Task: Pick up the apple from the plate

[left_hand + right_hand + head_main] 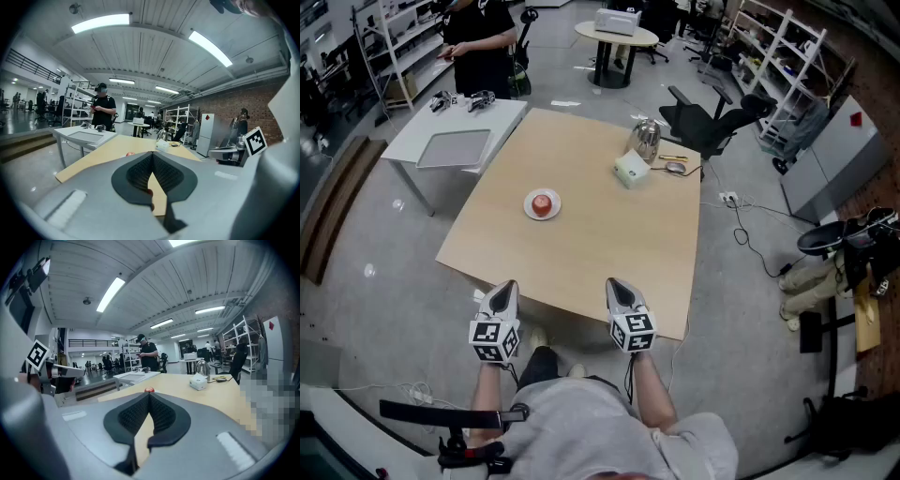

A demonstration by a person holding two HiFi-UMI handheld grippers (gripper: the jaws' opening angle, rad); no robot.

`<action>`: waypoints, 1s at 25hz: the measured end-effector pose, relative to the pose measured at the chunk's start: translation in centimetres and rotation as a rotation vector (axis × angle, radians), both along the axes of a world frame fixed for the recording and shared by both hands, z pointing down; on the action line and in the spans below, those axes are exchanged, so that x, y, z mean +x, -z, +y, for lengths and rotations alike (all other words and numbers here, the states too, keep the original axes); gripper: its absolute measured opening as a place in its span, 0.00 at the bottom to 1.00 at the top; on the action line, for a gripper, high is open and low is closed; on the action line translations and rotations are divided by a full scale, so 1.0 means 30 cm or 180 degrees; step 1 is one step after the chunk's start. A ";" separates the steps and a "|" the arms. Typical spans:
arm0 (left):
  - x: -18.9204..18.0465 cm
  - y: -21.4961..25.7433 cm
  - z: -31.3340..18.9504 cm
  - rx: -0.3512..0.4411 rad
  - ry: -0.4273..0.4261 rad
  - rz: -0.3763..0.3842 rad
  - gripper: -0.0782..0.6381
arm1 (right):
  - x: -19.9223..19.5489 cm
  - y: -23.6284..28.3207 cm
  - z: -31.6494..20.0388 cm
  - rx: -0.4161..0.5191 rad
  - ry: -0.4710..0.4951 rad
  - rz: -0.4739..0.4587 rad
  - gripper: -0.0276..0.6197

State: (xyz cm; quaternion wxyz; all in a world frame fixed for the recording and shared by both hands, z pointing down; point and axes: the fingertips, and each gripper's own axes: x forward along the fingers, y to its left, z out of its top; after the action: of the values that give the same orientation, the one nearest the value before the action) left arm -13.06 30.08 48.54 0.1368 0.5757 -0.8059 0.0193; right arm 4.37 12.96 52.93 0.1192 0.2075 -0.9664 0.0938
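Observation:
A red apple (543,203) rests on a small white plate (531,212) near the middle of the wooden table (581,253). Both grippers hang before the table's near edge, well short of the plate. My left gripper (505,286) is shut and empty. My right gripper (617,283) is shut too, with nothing between its tips. In the right gripper view the apple (149,390) peeks just over the closed jaws. In the left gripper view only a sliver of the apple (130,153) shows above the jaws.
A white box (631,170), a metal kettle (645,139) and a mouse (675,168) sit at the table's far right. A grey side table (455,141) stands to the left, a person (483,42) behind it. An office chair (712,122) stands beyond the right corner.

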 end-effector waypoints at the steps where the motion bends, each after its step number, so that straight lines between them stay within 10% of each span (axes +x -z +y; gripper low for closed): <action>1: 0.005 0.005 -0.005 0.0013 -0.0010 0.0001 0.14 | 0.004 0.000 -0.001 0.0001 -0.0007 0.0001 0.05; 25: 0.005 -0.058 -0.229 -0.0003 -0.0245 0.0065 0.14 | 0.021 -0.064 -0.105 -0.0159 -0.0090 0.0007 0.05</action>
State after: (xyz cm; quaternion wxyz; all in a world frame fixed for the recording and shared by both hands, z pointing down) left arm -12.92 23.21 50.27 0.1444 0.6063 -0.7817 0.0191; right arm 5.00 9.80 54.84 0.1240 0.2182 -0.9606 0.1194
